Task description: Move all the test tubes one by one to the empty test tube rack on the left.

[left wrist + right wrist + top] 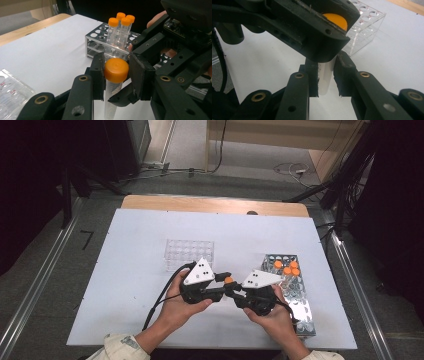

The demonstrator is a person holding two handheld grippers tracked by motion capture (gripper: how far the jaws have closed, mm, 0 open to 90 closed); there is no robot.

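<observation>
Mid-frame, left gripper [116,72] fingers clamp the tube [112,96]'s orange cap [116,70], right gripper [325,75] clenches its body; uncapping not yet done, three tubes wait in the metal rack [95,41].

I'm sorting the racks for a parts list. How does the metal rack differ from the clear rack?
The metal rack is shiny perforated steel and holds three orange-capped tubes; the clear rack is transparent plastic, with none in it. Metal sits right of the grippers, clear behind them. Both have round holes.
</observation>
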